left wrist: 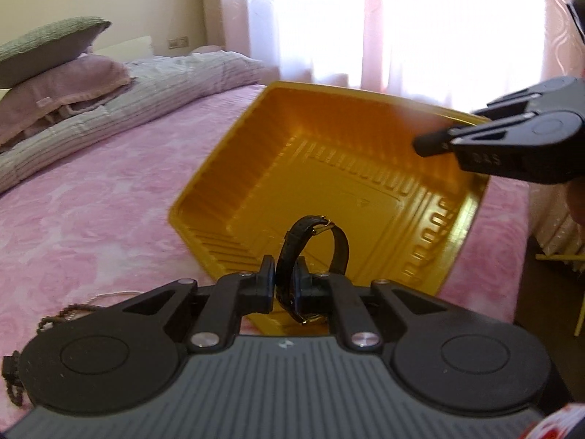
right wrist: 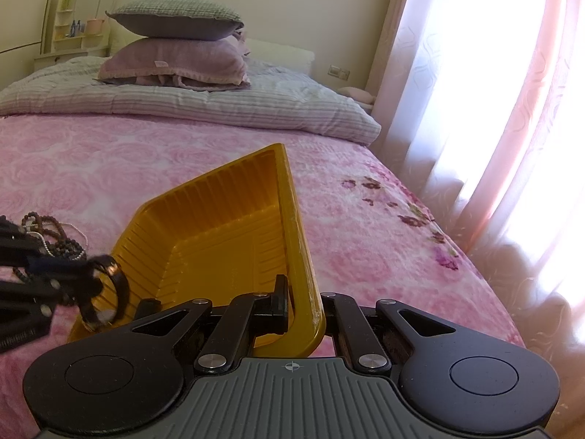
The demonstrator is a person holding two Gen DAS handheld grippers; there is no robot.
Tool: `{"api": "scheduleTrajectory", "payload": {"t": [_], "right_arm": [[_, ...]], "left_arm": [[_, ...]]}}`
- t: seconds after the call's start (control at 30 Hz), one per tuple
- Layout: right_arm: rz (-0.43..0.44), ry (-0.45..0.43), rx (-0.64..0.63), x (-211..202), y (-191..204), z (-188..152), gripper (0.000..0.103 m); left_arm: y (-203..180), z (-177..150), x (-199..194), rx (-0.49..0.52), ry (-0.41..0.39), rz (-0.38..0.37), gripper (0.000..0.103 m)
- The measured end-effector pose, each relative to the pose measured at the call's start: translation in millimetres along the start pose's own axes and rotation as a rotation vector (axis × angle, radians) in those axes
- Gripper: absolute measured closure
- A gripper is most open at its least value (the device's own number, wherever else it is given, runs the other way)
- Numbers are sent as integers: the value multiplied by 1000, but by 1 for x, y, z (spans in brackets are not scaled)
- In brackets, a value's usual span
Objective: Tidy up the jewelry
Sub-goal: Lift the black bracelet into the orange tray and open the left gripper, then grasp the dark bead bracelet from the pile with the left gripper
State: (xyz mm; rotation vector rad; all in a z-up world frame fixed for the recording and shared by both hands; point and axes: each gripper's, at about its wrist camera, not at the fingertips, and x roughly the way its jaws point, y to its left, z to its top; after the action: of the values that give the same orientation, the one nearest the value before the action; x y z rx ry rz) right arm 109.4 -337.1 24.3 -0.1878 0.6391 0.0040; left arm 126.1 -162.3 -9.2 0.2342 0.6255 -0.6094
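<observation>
A yellow plastic tray point(left wrist: 365, 168) is tilted up off the pink bedspread. My right gripper point(right wrist: 303, 303) is shut on the tray's near rim point(right wrist: 299, 256) and holds it; in the left wrist view it reaches in from the right point(left wrist: 431, 144). My left gripper point(left wrist: 285, 274) is shut on a black-strapped wristwatch point(left wrist: 329, 241), held at the tray's near edge; it also shows at the left of the right wrist view point(right wrist: 109, 285). Dark bead necklaces point(right wrist: 55, 234) and a thin chain lie on the bedspread left of the tray, partly hidden behind my left gripper.
The pink rose-patterned bedspread point(right wrist: 182, 153) covers the bed. A folded striped quilt point(right wrist: 219, 106) and stacked pillows point(right wrist: 175, 44) lie at the far end. Curtains point(right wrist: 475, 109) hang along the right bed edge.
</observation>
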Motion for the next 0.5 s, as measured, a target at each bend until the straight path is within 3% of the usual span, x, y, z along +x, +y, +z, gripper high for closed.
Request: {"api": "scheduleTrajectory", "payload": {"t": [0.1,0.13,0.3,0.5], "right_arm": [[3,1,0,0,0,0,97],[2,1,0,0,0,0,97],[2,0,-2,0,1,0,97],[0,0,-5,-1,2,-1,97]], "left_arm": [[-2,-2,-3,-20,-7,-49,80],[-1,-3,-5,-24,-17,-45,71],[12,-15,-22,-56,-34,10,70],[49,-52,-45,-121,-3,175,70]]}}
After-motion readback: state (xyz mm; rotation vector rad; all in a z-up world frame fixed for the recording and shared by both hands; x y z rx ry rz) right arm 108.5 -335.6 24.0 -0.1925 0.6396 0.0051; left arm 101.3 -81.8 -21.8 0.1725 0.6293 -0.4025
